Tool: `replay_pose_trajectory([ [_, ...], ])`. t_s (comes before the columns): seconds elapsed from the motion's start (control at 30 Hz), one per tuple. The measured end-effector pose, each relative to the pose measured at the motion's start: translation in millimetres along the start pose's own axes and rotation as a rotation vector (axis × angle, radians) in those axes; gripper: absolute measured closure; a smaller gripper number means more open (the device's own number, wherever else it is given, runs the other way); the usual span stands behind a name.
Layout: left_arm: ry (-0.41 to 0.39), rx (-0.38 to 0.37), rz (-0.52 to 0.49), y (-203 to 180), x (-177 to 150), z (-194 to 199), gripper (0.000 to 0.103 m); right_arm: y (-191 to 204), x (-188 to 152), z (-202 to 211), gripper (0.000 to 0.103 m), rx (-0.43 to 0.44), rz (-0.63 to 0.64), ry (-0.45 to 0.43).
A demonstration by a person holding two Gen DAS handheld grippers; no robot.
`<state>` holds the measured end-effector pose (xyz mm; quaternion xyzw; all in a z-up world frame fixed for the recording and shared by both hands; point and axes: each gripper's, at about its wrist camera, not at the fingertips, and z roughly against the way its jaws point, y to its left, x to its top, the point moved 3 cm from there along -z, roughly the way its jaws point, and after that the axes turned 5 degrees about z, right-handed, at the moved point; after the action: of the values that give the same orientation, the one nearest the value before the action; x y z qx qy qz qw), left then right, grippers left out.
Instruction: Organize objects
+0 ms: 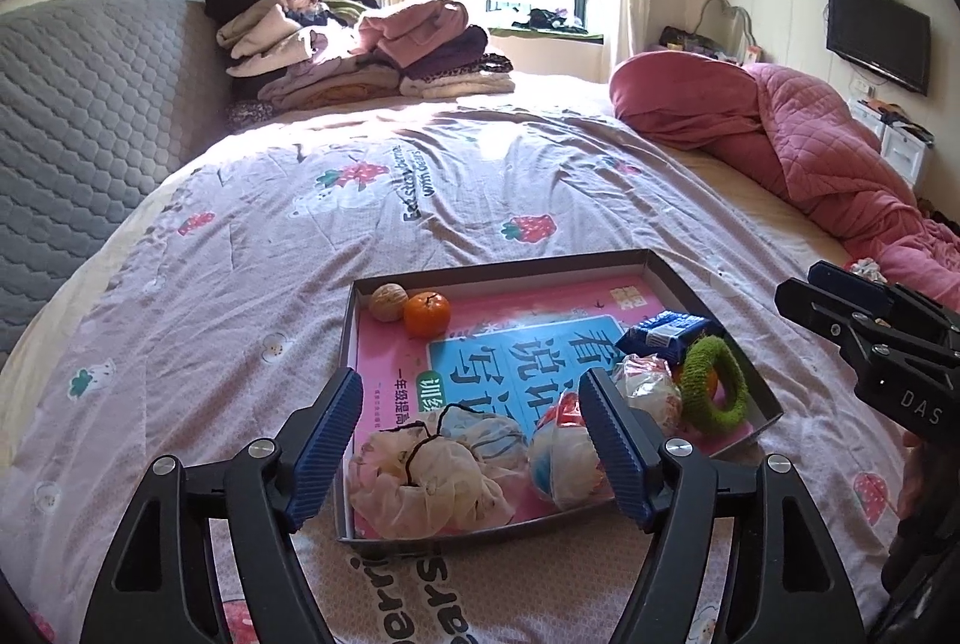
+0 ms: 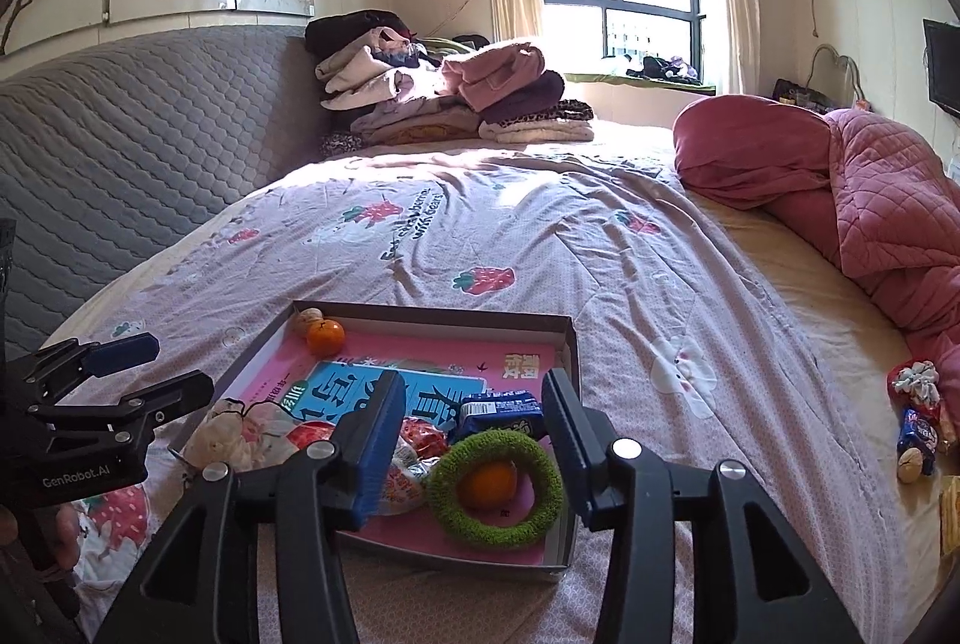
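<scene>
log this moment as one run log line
left gripper: open, empty | right gripper: open, empty | shallow dark cardboard tray: on bed, holds green fuzzy ring, orange tangerine | stage: both above tray

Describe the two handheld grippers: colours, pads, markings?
Both match: the left gripper and right gripper have matte black angular linkage arms with silver round pivot pins and blue ribbed pads on the jaws. White lettering marks the bodies: "GenRobot.AI" on the left one, "DAS" on the right one. No cables or sleeves are visible.
</scene>
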<state>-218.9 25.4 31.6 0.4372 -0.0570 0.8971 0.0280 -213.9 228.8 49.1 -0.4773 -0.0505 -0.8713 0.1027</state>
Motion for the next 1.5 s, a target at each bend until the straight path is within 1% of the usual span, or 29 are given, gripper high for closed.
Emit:
replay_pose_trajectory([
  [0.1,-0.016,0.01,-0.006,-2,-1,9,0.025,2,2,8,0.052,0.01,-0.008,-0.017],
  [0.33,-0.03,0.023,0.002,-5,-10,27,0.025,15,5,29,0.051,0.03,0.005,-0.07],
  [0.8,-0.057,0.047,0.008,-8,-25,55,0.025,25,-2,60,0.049,0.056,-0.013,-0.109],
  [0.9,-0.056,0.051,0.016,-6,-28,58,0.025,27,-6,64,0.047,0.059,-0.013,-0.109],
  [1.07,-0.053,0.078,0.02,-2,-37,62,0.025,29,-11,65,0.047,0.063,-0.017,-0.096],
  [1.27,-0.029,0.092,0.028,2,-46,58,0.025,34,-17,67,0.046,0.056,-0.009,-0.095],
  [1.5,-0.021,0.098,0.041,5,-53,52,0.025,38,-27,59,0.046,0.046,0.004,-0.081],
])
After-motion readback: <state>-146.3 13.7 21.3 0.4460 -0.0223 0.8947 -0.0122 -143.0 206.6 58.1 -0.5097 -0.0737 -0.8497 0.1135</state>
